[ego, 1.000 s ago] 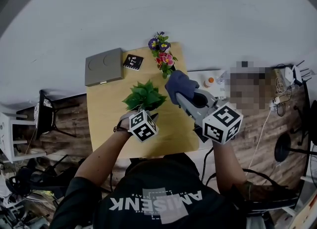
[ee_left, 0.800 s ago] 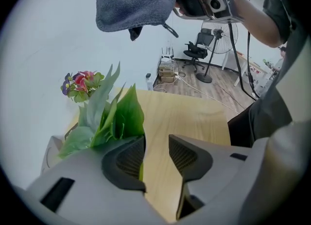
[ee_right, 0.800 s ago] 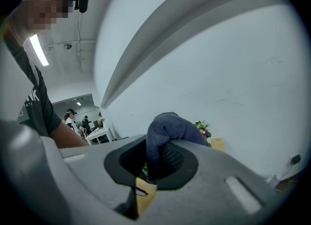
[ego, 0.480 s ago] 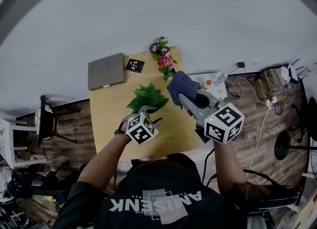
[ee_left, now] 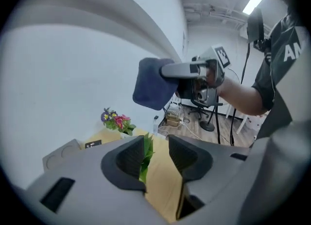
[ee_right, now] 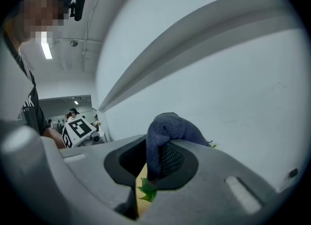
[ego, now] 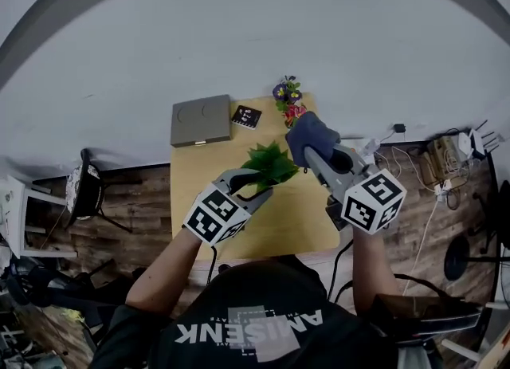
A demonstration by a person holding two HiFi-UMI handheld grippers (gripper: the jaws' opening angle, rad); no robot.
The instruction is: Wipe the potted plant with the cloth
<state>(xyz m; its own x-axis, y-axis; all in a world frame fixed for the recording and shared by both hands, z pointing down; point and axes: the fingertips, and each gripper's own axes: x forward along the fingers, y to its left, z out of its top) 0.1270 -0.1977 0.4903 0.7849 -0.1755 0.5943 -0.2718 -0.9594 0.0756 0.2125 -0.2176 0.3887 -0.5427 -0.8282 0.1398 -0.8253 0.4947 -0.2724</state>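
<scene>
my left gripper (ee_left: pixel 156 157) is hanging open near the green plant (ego: pixel 272 163) (nothing in it), and my right gripper (ee_right: pixel 153 163) is squeezing the blue cloth (ee_right: pixel 170 126).

White wall (ego: pixel 239 33) behind a light wooden table (ego: pixel 295 216); dark plank floor (ego: pixel 127 196); black chair (ego: pixel 84 190) at left.

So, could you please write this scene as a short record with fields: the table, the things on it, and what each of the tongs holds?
Surface: wooden table
Plant: green potted plant, near the table's middle
Far edge: flower bunch, small black card, grey flat box
Left tongs: open, nothing held, over the table beside the plant
Right tongs: shut on the blue cloth
Cloth and plant: cloth appears raised, off the leaves
</scene>
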